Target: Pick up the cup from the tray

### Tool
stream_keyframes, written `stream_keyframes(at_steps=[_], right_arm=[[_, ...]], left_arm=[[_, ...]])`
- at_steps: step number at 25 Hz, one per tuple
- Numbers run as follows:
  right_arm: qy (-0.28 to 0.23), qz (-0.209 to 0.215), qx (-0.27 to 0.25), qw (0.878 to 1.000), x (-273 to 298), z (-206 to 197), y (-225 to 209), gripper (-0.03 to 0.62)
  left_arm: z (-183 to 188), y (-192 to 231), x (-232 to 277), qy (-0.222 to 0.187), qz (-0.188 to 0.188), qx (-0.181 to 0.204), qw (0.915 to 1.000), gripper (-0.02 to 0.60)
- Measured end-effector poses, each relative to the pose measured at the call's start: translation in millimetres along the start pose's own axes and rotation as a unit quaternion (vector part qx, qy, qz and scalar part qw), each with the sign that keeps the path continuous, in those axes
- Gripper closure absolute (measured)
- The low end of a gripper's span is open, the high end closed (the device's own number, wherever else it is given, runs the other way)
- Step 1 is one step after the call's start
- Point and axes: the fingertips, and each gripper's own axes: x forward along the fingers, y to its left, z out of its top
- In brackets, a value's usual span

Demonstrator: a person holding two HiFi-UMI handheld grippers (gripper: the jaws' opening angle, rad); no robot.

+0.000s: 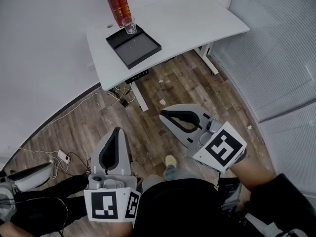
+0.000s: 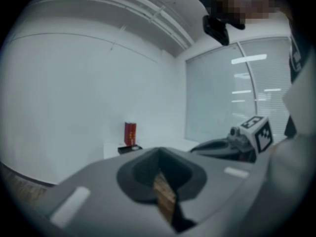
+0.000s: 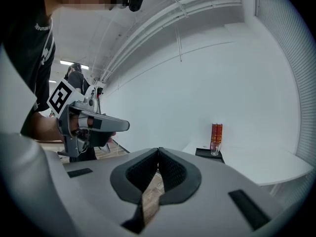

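Observation:
A clear glass cup [image 1: 130, 25] stands upright in the far corner of a black tray [image 1: 139, 50] on the white desk [image 1: 197, 23], just in front of two red books [image 1: 118, 6]. Both grippers hang over the wooden floor close to the person's body, well short of the desk. My left gripper [image 1: 117, 130] is shut with nothing in it, its jaws meeting [image 2: 158, 158]. My right gripper [image 1: 163, 114] is also shut and empty [image 3: 158, 152]. The right gripper view shows the cup [image 3: 215, 149] and the tray [image 3: 206, 153] far ahead; the left gripper view shows the books [image 2: 130, 133].
The desk stands on white legs [image 1: 139, 97] against a white wall. Cables and a power strip [image 1: 63, 156] lie on the floor at the left. A glass partition with blinds [image 1: 281, 58] runs along the right. Small paper scraps [image 1: 162, 101] lie near the desk.

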Motion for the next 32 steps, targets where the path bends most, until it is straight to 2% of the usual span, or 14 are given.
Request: stream_keyframes(at_steps=[12,32], right_arm=[[-0.01,-0.027,-0.001,1.0,0.9,0.9,-17.3,0.579],[-0.024,-0.043,-0.008,0.999,0.9,14.7,-32.4,0.58]], left_arm=[[9.9,-3.5,8.0,-0.013,-0.016,0.016,0.9997,0.581],[33.1,-8.0,16.0,-0.034,-0.029,0.038,0.9983,0.581]])
